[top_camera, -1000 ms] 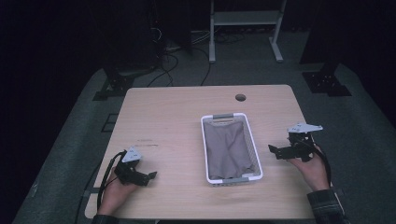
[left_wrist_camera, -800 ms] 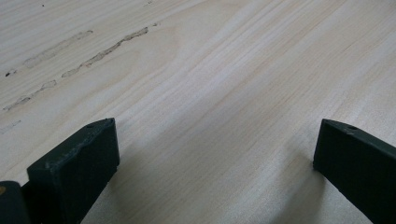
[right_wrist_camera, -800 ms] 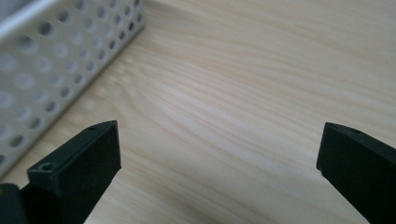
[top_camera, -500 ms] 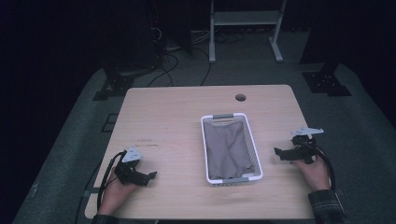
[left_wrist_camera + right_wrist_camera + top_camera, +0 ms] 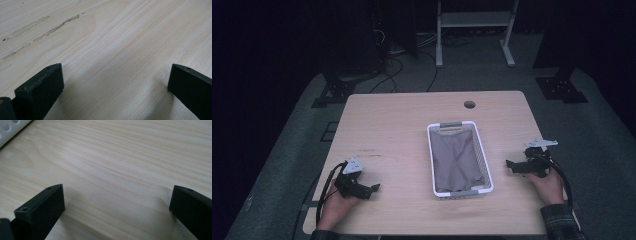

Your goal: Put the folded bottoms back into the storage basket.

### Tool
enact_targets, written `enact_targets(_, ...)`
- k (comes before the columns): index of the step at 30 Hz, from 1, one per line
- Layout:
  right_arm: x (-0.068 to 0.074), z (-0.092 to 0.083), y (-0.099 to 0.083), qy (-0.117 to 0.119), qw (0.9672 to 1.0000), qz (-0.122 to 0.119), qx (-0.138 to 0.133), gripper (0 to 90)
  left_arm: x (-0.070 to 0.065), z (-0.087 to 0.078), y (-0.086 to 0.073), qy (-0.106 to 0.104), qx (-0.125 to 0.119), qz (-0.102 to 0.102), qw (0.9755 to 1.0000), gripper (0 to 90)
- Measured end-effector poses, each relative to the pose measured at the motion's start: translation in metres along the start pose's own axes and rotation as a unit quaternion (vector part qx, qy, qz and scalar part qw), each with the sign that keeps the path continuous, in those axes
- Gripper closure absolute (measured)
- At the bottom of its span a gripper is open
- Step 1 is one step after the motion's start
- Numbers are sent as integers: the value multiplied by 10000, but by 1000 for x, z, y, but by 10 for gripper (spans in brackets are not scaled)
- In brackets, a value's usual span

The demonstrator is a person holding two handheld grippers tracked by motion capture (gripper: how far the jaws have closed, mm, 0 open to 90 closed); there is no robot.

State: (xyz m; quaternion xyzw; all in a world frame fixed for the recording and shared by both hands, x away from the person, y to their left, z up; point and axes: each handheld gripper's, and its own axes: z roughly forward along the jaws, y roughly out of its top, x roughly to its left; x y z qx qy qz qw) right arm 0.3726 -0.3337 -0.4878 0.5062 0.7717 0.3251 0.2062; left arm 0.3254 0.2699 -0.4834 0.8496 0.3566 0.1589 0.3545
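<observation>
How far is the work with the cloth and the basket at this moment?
Looks done: the grey cloth lies inside the white basket in the middle of the table. In hand: nothing. The left gripper and the right gripper sit low over bare wood on either side of the basket, jaws wide open and apart from it. Left: probably little or nothing, though I cannot be sure.

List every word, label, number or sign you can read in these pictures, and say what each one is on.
None: no readable text.
The white basket, the grey cloth in it and the wooden table carry no print.
Both tongs, left and right, show plain black jaws without markings.
The streaks on the tabletop are scuffs, not writing.
</observation>
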Motion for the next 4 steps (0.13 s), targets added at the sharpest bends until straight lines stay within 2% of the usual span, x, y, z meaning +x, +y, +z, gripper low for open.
enact_targets(4, 0, 0, 0, -9, 10000, 12, 3, 0, 0, 0, 0, -1, 3, 2, 10000, 0)
